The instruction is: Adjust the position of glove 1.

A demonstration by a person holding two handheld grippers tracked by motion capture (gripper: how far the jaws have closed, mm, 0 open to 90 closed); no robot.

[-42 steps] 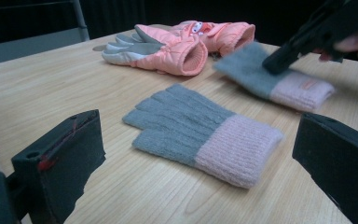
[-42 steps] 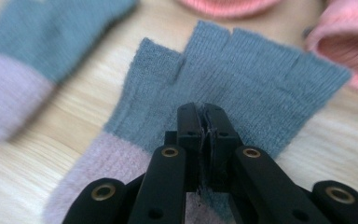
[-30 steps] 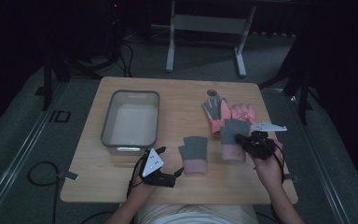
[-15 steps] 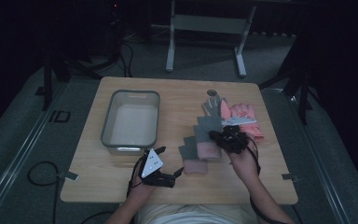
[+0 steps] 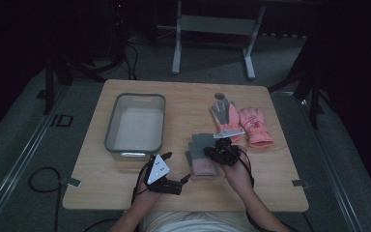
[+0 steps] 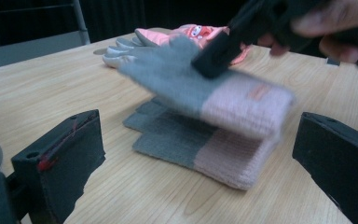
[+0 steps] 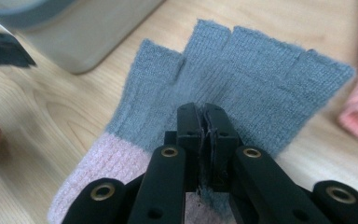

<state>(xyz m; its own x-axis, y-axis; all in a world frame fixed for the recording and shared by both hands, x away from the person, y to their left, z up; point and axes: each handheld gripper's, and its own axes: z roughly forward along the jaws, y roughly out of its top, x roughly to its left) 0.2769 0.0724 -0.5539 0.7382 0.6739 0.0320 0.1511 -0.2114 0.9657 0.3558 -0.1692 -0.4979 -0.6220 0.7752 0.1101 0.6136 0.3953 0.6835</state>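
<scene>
A grey fingerless glove with a pink cuff (image 7: 261, 70) hangs in my right gripper (image 7: 204, 116), whose jaws are shut on its knit. In the left gripper view that held glove (image 6: 205, 88) hovers just over a matching glove (image 6: 186, 140) lying flat on the table. My left gripper (image 6: 200, 154) is open, its jaws wide apart on either side of the lying glove and touching nothing. From above, the right gripper (image 5: 212, 152) and the held glove (image 5: 202, 143) are at the table's middle front. The left gripper (image 5: 178, 169) is just to their left.
A grey rectangular bin (image 5: 110, 126) stands at the left of the wooden table (image 5: 270, 179). Behind the right gripper lie a pink padded glove (image 5: 255, 124) and one with its grey palm up (image 5: 224, 115). A small round grey object (image 5: 219, 96) sits farther back.
My right gripper has carried the grey and pink glove leftward from the table's right side until it is over the matching glove. The left gripper has stayed put.
</scene>
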